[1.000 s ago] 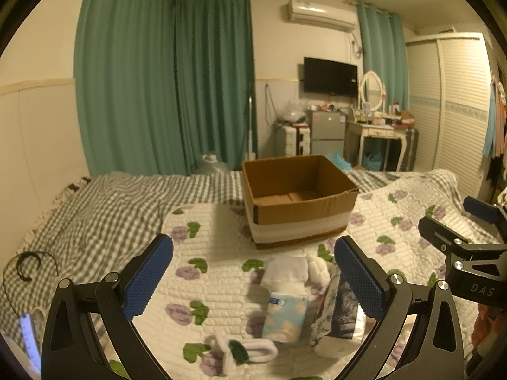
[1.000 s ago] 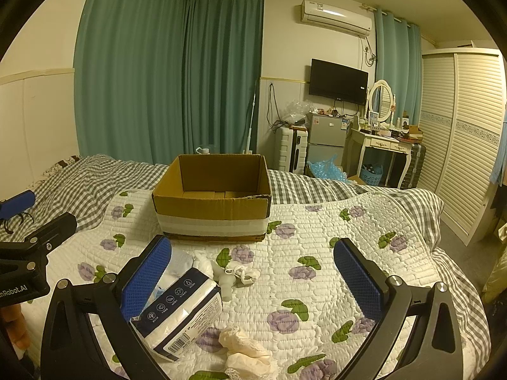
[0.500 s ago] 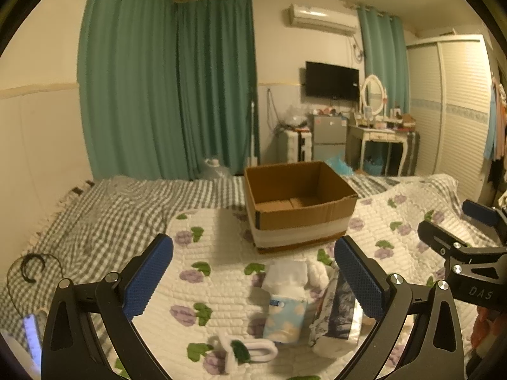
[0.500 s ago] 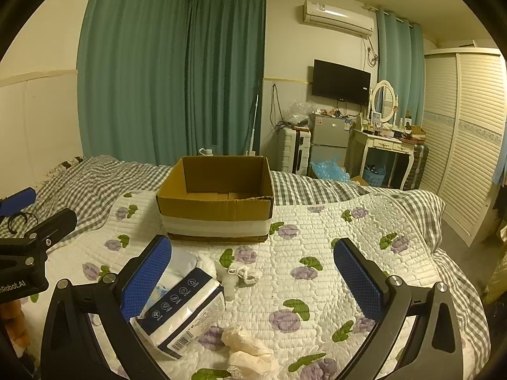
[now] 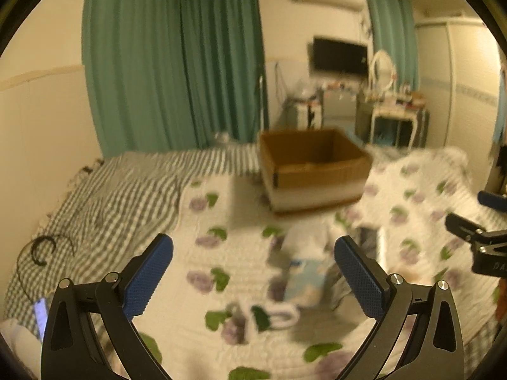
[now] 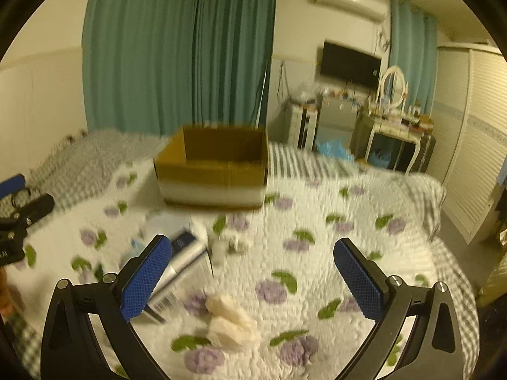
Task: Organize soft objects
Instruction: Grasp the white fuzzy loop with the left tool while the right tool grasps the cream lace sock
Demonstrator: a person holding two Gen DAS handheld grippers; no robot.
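Bedroom, green curtains (image 6: 177,50) at 12 o'clock, bed with floral quilt (image 6: 317,221) filling the lower frame. Open cardboard box (image 6: 212,171) on the quilt at 12 o'clock, looks empty. Soft items in front of it: dark wipes pack (image 6: 182,262) at 9 o'clock in the right view, blue-white pack (image 5: 305,277), cream cloth wad (image 6: 231,319) at 6. Left gripper (image 5: 253,280) and right gripper (image 6: 253,280) both spread wide, holding nothing. Frames blurred.

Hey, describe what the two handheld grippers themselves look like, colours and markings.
Both match: the left gripper and right gripper have black angular frames with triangular cut-outs and silver pivot bolts. Each finger ends in a blue, dimple-textured pad. White lettering marks the bodies, cut off at the picture edge. No cables or sleeves show.
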